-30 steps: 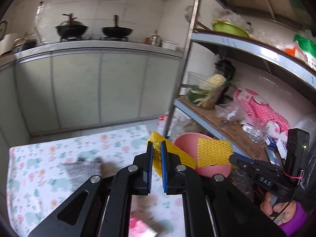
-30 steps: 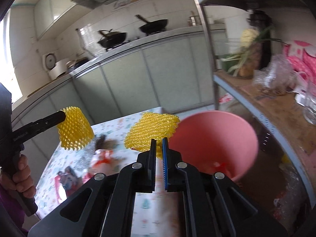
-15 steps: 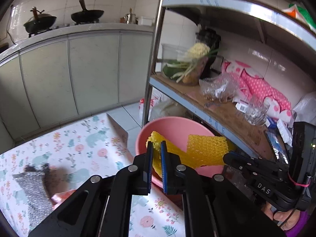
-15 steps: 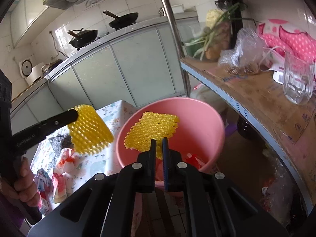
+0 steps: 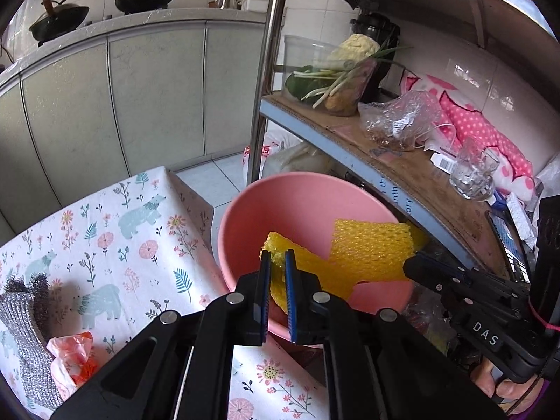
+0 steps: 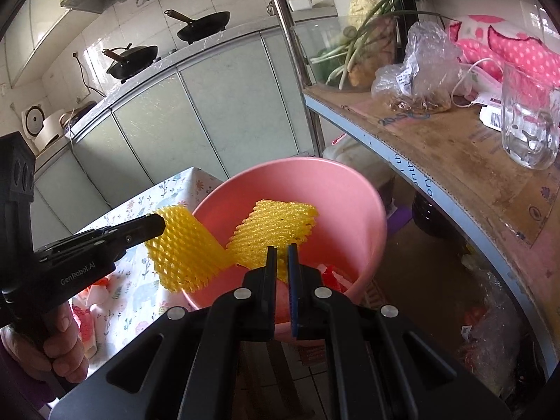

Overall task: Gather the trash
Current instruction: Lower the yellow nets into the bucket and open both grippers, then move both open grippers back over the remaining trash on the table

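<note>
The left gripper (image 5: 277,262) w/ "GenRobot.AI" and right gripper (image 6: 282,253) w/ "DAS" each pinch a yellow foam net (image 5: 308,273) (image 6: 276,224) over the pink bin (image 5: 301,206).

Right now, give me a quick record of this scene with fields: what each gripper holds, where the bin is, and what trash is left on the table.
left gripper: shut on yellow foam net
right gripper: shut on second yellow foam net
both nets: over the pink bin's mouth
pink bin: beside the table edge, below the shelf
left on table: orange-white plastic wrapper, silver pad
</note>
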Demonstrator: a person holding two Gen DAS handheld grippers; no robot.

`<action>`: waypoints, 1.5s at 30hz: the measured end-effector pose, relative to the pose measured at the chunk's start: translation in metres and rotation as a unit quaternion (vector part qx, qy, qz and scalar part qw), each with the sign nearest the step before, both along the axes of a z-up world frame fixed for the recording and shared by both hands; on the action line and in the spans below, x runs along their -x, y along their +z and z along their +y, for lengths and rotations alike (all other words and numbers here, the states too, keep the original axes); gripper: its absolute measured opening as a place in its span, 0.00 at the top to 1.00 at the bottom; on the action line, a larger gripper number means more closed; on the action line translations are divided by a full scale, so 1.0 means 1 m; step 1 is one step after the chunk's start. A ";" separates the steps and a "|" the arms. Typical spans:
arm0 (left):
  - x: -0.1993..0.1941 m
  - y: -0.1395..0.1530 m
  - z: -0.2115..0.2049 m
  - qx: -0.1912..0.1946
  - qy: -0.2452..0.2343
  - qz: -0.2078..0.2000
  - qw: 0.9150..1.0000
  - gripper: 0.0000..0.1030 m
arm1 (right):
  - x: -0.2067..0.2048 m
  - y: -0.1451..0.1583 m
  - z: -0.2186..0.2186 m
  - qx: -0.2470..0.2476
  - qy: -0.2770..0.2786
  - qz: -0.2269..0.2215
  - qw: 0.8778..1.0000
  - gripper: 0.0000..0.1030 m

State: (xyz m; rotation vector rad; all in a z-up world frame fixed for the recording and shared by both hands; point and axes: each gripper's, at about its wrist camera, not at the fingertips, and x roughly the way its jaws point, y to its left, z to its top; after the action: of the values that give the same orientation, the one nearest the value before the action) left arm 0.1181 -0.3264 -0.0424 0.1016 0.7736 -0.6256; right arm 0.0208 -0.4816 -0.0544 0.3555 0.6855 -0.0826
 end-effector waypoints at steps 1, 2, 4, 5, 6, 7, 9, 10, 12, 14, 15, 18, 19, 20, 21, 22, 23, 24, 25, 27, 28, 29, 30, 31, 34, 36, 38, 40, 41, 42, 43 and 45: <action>-0.001 -0.001 0.000 0.001 0.001 0.000 1.000 0.92 | -0.002 -0.001 0.000 -0.001 0.001 0.002 1.000 0.93; -0.001 -0.001 0.000 0.002 0.002 -0.002 1.000 0.92 | -0.004 -0.002 -0.001 -0.001 0.002 0.003 1.000 0.93; -0.002 -0.001 0.000 0.003 0.008 -0.003 1.000 0.90 | -0.007 -0.005 -0.002 -0.001 0.001 0.010 1.000 0.92; -0.003 -0.002 0.000 0.005 0.009 0.001 1.000 0.89 | -0.008 -0.005 -0.001 -0.003 0.001 0.012 1.000 0.92; -0.004 -0.003 0.001 0.007 0.010 0.006 1.000 0.86 | -0.008 -0.006 -0.002 -0.004 0.002 0.014 1.000 0.92; -0.004 -0.003 0.000 0.006 0.012 0.009 1.000 0.83 | -0.009 -0.008 -0.002 -0.007 0.003 0.017 1.000 0.92; -0.006 -0.003 0.002 0.011 0.014 0.015 1.000 0.77 | -0.010 -0.009 -0.004 -0.006 0.003 0.020 1.000 0.91; -0.005 -0.002 0.002 0.013 0.014 0.016 1.000 0.77 | -0.010 -0.009 -0.004 -0.007 0.003 0.021 1.000 0.89; -0.006 -0.002 0.002 0.014 0.014 0.019 1.000 0.73 | -0.010 -0.010 -0.005 -0.007 0.001 0.022 1.000 0.84; -0.005 0.000 0.003 0.015 0.014 0.021 1.000 0.72 | -0.010 -0.010 -0.005 -0.008 0.001 0.021 1.000 0.82; -0.004 0.002 0.004 0.017 0.014 0.020 1.000 0.72 | -0.009 -0.009 -0.005 -0.007 0.001 0.021 1.000 0.81; 0.000 0.007 0.005 0.021 0.011 0.022 0.999 0.72 | -0.008 -0.006 -0.003 -0.008 0.004 0.019 1.000 0.81; 0.002 0.008 0.005 0.021 0.010 0.022 0.999 0.72 | -0.007 -0.004 -0.002 -0.008 0.006 0.016 1.000 0.81; 0.003 0.010 0.006 0.020 0.010 0.022 0.999 0.70 | -0.006 -0.002 0.000 -0.007 0.008 0.014 1.000 0.81; 0.005 0.012 0.006 0.020 0.009 0.023 0.999 0.66 | -0.005 0.001 0.002 -0.007 0.012 0.010 1.000 0.81; 0.007 0.013 0.007 0.022 0.009 0.024 0.999 0.62 | -0.004 0.004 0.004 -0.006 0.014 0.007 1.000 0.81; 0.009 0.015 0.009 0.023 0.009 0.023 0.999 0.58 | -0.003 0.006 0.006 -0.006 0.016 0.006 1.000 0.81; 0.012 0.017 0.010 0.024 0.009 0.021 0.999 0.58 | -0.001 0.008 0.009 -0.006 0.019 0.004 1.000 0.81; 0.014 0.018 0.011 0.024 0.009 0.020 0.999 0.58 | 0.000 0.010 0.010 -0.005 0.021 0.002 1.000 0.81; 0.019 0.021 0.013 0.023 0.008 0.021 0.999 0.58 | 0.003 0.014 0.014 -0.004 0.026 0.000 1.000 0.81; 0.021 0.022 0.013 0.022 0.007 0.020 1.000 0.58 | 0.005 0.016 0.015 -0.004 0.027 -0.001 1.000 0.81; 0.024 0.024 0.014 0.022 0.007 0.019 1.000 0.58 | 0.007 0.018 0.017 -0.003 0.029 -0.003 1.000 0.81; 0.027 0.026 0.016 0.021 0.007 0.017 1.000 0.58 | 0.010 0.020 0.019 -0.002 0.031 -0.005 0.999 0.80; 0.030 0.028 0.017 0.021 0.006 0.015 1.000 0.57 | 0.012 0.022 0.021 0.000 0.033 -0.006 0.999 0.80; 0.039 0.033 0.022 0.022 0.006 0.011 1.000 0.57 | 0.018 0.027 0.027 0.000 0.035 -0.009 0.999 0.80; 0.045 0.037 0.025 0.022 0.005 0.007 1.000 0.57 | 0.022 0.030 0.031 0.000 0.037 -0.010 0.999 0.77; 0.052 0.040 0.029 0.022 0.005 0.001 1.000 0.57 | 0.027 0.033 0.034 -0.001 0.039 -0.013 0.999 0.72; 0.059 0.044 0.033 0.025 0.006 -0.003 1.000 0.57 | 0.032 0.037 0.037 0.002 0.042 -0.018 0.999 0.69; 0.062 0.046 0.035 0.026 0.006 -0.006 1.000 0.57 | 0.035 0.040 0.040 0.005 0.043 -0.020 0.999 0.69; 0.066 0.049 0.037 0.028 0.006 -0.009 1.000 0.57 | 0.036 0.041 0.041 0.007 0.043 -0.021 0.999 0.69; 0.068 0.051 0.039 0.029 0.006 -0.011 0.999 0.57 | 0.039 0.044 0.043 0.009 0.044 -0.023 0.999 0.69; 0.074 0.055 0.043 0.033 0.006 -0.015 0.999 0.57 | 0.043 0.048 0.047 0.012 0.046 -0.027 0.998 0.68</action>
State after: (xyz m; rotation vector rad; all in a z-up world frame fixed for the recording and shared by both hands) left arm 0.0440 -0.2830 0.0125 0.0450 0.7223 -0.6364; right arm -0.0223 -0.4344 -0.0065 0.3011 0.6459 0.0061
